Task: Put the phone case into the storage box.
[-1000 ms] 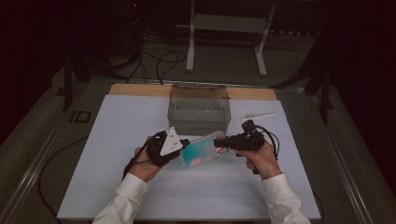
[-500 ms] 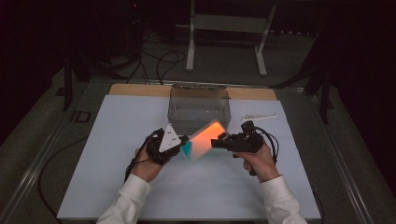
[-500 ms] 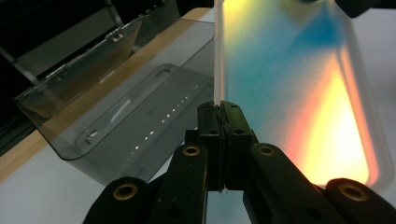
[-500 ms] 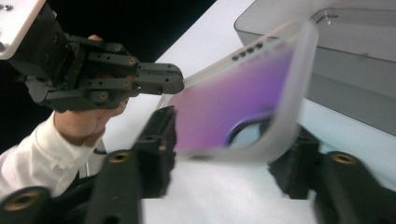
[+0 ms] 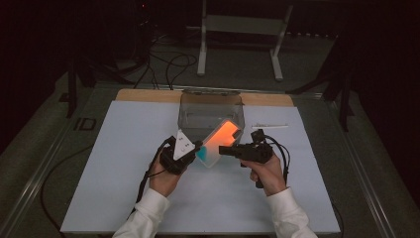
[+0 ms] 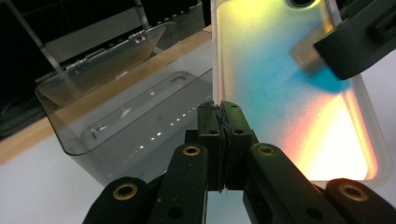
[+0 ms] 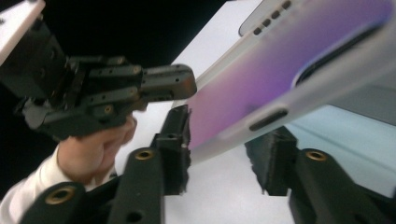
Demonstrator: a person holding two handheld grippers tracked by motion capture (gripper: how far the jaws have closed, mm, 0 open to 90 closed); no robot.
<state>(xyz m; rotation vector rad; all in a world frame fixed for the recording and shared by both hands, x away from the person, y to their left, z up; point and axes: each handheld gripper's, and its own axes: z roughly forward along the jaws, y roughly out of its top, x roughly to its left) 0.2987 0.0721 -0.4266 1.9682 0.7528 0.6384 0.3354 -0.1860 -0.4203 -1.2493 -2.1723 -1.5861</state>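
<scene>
The iridescent phone case (image 5: pixel 219 143) hangs tilted above the white desk (image 5: pixel 124 163), just in front of the clear plastic box (image 5: pixel 210 110). The left claw (image 6: pixel 221 114) is clamped on its edge. The right claw (image 7: pixel 229 154), jaws just closing, straddles its other edge without pressing.

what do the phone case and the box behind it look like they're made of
Phone case: likely frosted, translucent plastic with an iridescent sheen, shifting teal to orange; its soft matte rim suggests flexible material. Box: clear, smoky, glossy hard plastic; you can see through its walls.
</scene>
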